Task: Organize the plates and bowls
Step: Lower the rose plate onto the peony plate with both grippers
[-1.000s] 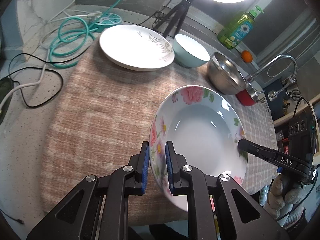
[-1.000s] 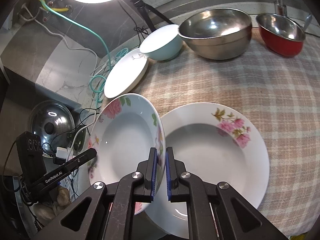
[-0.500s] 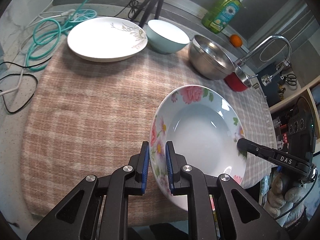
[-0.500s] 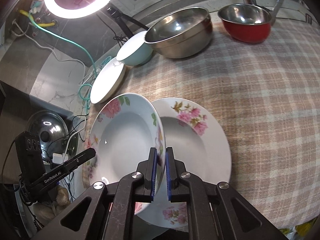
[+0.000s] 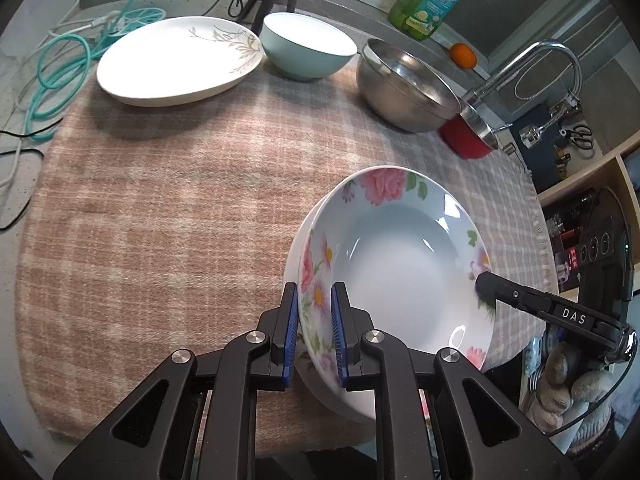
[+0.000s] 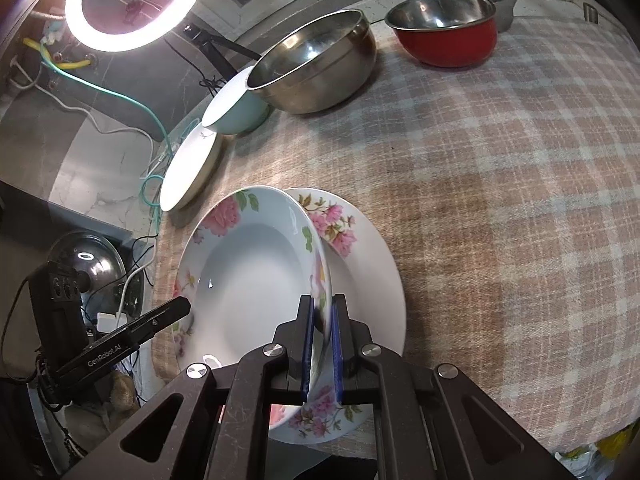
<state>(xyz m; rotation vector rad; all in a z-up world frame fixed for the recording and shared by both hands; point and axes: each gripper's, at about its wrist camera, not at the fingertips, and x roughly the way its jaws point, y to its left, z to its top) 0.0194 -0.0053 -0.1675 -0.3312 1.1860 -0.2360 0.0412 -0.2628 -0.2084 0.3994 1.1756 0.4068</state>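
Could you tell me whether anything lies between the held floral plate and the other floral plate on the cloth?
Nothing visible does. The held plate, gripped by both tools at opposite rims, hangs tilted over the lower floral plate, whose visible surface is bare.

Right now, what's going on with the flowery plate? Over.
Both grippers shut on flowery plate. It hangs over second floral plate. Nothing between them.

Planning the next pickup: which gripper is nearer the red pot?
Right. The right gripper grips the floral plate's rim on the red pot's side; the left gripper grips the opposite rim.
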